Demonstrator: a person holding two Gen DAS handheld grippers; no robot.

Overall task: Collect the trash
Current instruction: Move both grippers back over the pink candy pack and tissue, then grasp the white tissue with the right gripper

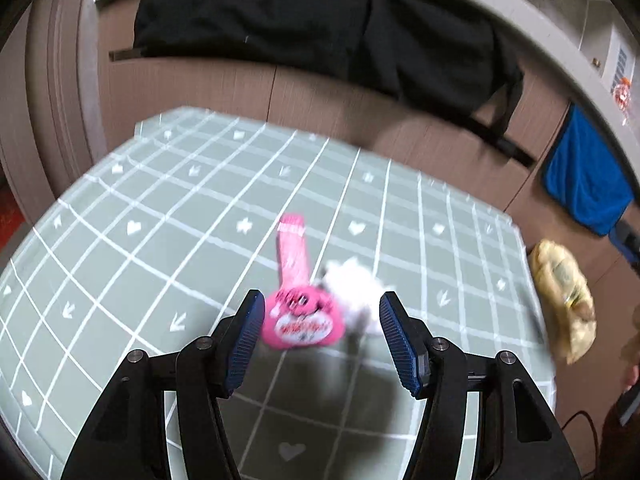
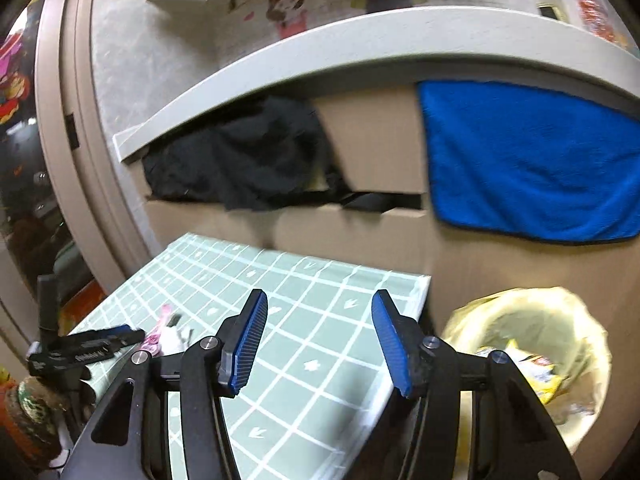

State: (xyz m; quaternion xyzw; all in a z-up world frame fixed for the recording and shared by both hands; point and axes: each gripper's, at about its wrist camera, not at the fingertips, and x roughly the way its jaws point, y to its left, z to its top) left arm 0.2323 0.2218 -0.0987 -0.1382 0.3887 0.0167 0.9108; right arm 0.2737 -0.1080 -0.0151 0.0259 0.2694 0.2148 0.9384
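The left claw [image 1: 322, 304] stands spread above the desk [image 1: 160, 208], its pads touching nothing. A pink wrapper [image 1: 296, 300] lies just ahead between its blue fingers [image 1: 250, 332], with a crumpled white tissue [image 1: 354, 284] touching it at 3 o'clock. The right claw [image 2: 320, 304] is spread too, empty, over the desk's edge. At 4 o'clock from it sits a yellow-lined trash bin [image 2: 576, 320] holding wrappers.

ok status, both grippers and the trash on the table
Left gripper open, nothing held, over pink wrapper and white tissue. Right gripper open, empty, near lined bin. Nothing in the way.
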